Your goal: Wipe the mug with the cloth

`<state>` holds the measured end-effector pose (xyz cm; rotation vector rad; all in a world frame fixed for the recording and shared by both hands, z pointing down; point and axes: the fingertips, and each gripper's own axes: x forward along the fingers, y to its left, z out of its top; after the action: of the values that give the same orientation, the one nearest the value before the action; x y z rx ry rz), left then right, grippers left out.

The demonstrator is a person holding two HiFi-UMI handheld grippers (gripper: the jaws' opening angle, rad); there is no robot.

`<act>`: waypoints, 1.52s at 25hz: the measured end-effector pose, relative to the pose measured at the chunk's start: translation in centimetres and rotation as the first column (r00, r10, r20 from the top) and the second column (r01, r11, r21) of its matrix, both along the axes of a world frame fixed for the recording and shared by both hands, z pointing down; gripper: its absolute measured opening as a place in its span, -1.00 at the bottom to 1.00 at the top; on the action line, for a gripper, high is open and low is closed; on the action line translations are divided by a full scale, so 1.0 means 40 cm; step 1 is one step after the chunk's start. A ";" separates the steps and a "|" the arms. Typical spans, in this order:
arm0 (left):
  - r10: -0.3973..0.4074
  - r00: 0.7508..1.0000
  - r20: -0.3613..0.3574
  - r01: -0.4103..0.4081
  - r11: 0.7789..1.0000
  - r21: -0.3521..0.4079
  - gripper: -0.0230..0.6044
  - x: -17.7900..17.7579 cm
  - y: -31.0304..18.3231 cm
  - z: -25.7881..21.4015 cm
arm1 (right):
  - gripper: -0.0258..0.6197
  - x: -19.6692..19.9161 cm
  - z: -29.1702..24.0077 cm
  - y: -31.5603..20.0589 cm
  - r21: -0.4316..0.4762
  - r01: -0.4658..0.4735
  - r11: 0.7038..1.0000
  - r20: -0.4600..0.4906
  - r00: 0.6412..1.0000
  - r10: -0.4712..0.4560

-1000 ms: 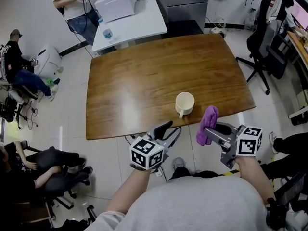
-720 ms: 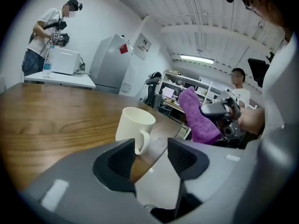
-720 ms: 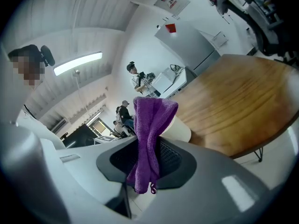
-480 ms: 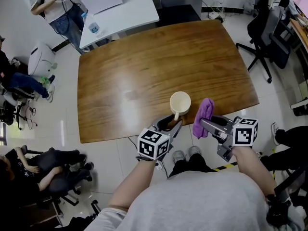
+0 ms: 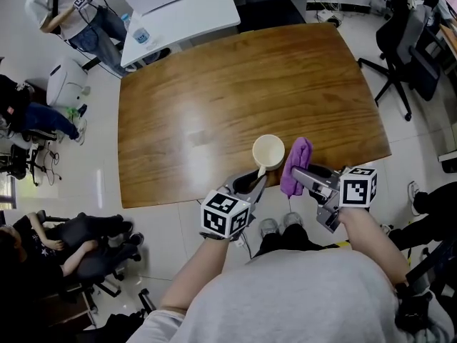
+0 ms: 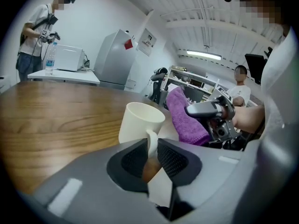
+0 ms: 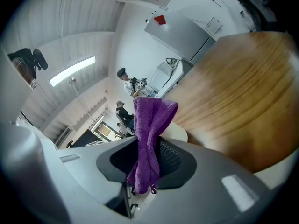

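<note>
A cream mug stands upright near the front edge of the wooden table, handle toward me. My left gripper reaches in from the edge. In the left gripper view its jaws are closing, and the pads touch both sides of the mug's handle. My right gripper is shut on a purple cloth just right of the mug. The cloth sticks up from the jaws in the right gripper view, with the mug's rim partly behind it.
A white table with a box and a bottle stands beyond the far left corner. Office chairs are on the right. People sit on the floor side at the left, and one stands by the white table.
My left gripper has moved forward to the mug, and its jaws have narrowed around the handle. The right gripper has carried the cloth closer to the mug.
</note>
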<state>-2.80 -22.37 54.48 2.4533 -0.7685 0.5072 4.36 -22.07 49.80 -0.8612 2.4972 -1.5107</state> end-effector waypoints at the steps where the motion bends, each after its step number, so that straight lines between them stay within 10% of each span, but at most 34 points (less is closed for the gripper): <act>1: 0.004 1.000 0.004 -0.004 1.000 -0.001 -0.73 -0.001 0.000 0.000 | -0.58 -0.003 0.007 -0.005 -0.009 -0.004 1.000 0.006 1.000 0.004; 21: 0.101 0.995 0.014 -0.100 0.995 -0.017 -0.75 -0.018 0.013 0.007 | -0.58 -0.058 0.202 -0.014 -0.207 0.012 0.978 -0.142 0.989 -0.043; 38: 0.052 0.994 0.092 -0.058 0.997 0.057 -0.73 -0.112 -0.009 0.002 | -0.58 -0.039 0.110 -0.032 -0.141 0.065 0.988 -0.145 0.986 -0.085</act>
<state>-7.30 -22.73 54.58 2.5275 -0.7640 0.6277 2.80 -23.37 54.19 -0.9443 2.5832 -1.7185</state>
